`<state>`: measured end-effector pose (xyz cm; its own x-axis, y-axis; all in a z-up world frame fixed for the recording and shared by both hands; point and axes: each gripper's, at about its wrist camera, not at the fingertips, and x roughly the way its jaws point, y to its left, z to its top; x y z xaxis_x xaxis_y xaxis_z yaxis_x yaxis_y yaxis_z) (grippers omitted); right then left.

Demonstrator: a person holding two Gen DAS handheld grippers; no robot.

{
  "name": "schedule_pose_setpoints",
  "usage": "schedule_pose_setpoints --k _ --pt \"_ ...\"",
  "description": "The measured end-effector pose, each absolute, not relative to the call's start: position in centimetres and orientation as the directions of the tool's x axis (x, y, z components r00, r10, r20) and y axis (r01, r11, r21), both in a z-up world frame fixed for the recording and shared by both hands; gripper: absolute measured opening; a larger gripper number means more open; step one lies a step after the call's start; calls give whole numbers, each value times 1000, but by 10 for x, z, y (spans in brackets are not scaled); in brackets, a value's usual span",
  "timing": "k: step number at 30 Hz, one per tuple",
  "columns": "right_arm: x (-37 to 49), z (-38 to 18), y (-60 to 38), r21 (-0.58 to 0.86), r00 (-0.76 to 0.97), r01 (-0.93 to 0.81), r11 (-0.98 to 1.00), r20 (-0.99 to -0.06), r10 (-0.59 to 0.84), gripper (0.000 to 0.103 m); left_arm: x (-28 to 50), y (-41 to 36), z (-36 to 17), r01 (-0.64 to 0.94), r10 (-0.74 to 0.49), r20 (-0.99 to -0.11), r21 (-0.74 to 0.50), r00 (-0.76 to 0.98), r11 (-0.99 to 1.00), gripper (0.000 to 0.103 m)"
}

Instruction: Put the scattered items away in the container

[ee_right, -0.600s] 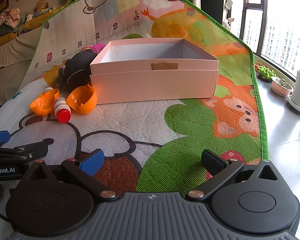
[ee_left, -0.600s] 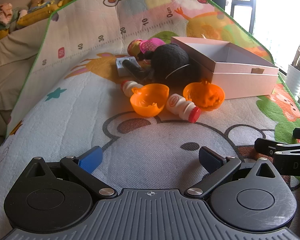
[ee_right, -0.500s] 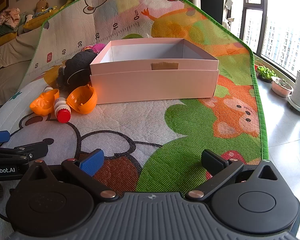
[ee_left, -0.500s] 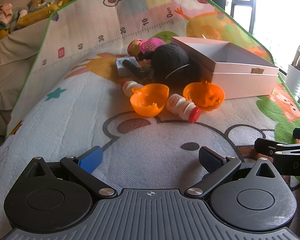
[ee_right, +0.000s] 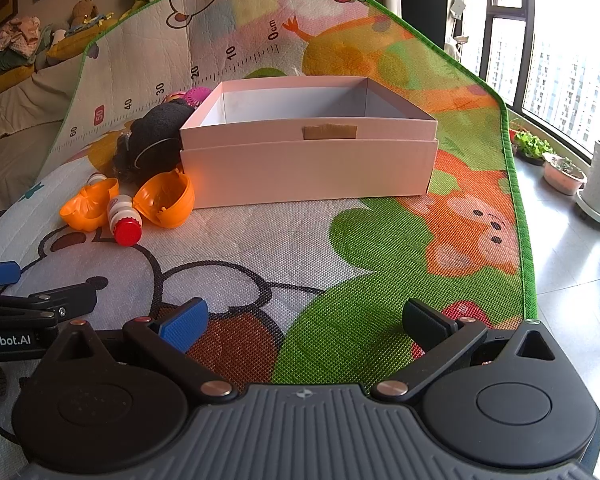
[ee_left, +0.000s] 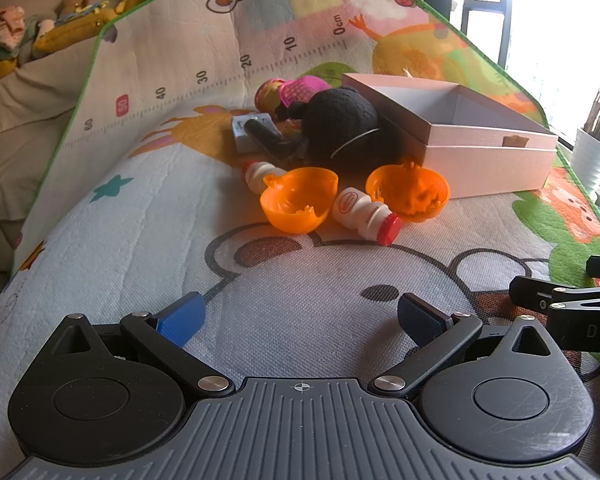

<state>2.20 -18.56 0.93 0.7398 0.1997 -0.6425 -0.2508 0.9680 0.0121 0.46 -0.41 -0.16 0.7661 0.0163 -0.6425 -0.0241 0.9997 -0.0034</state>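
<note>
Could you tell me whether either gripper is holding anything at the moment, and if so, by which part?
Nothing is held: the left gripper and right gripper are both open, with only mat between their fingers.

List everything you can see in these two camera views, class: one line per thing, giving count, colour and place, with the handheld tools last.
box: 1, pale pink, open, nothing visible inside, on the mat's far right.
plush toy: 1, black, against the box's left side.
pumpkin shell halves: 2, orange, hollow side up, in front of the plush toy.
small bottle, red cap: 1, white, lying between the halves.
small bottle: 1, white, lying behind the left half.
doll: 1, pink and yellow, behind the plush toy.
small carton: 1, white, left of the plush toy.
play mat: 1, multicoloured cartoon print, under everything.
left tool: 1, black with blue pads, open, holding nothing.
right tool: 1, same, open, holding nothing.
</note>
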Motion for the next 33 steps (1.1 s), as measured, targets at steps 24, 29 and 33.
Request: schedule_pose_setpoints --k 24,29,33 --pt "22 9 -182 -3 739 -248 969 -647 187 103 5 -4 -2 -31 24 -644 1 765 1000 103" --pt "24 10 -182 -7 727 -257 966 -660 189 103 4 -3 -2 -36 25 -647 -3 762 999 103" --pt "24 13 -184 0 702 -272 962 -684 199 103 3 0 -2 -22 13 -654 -5 757 1000 103"
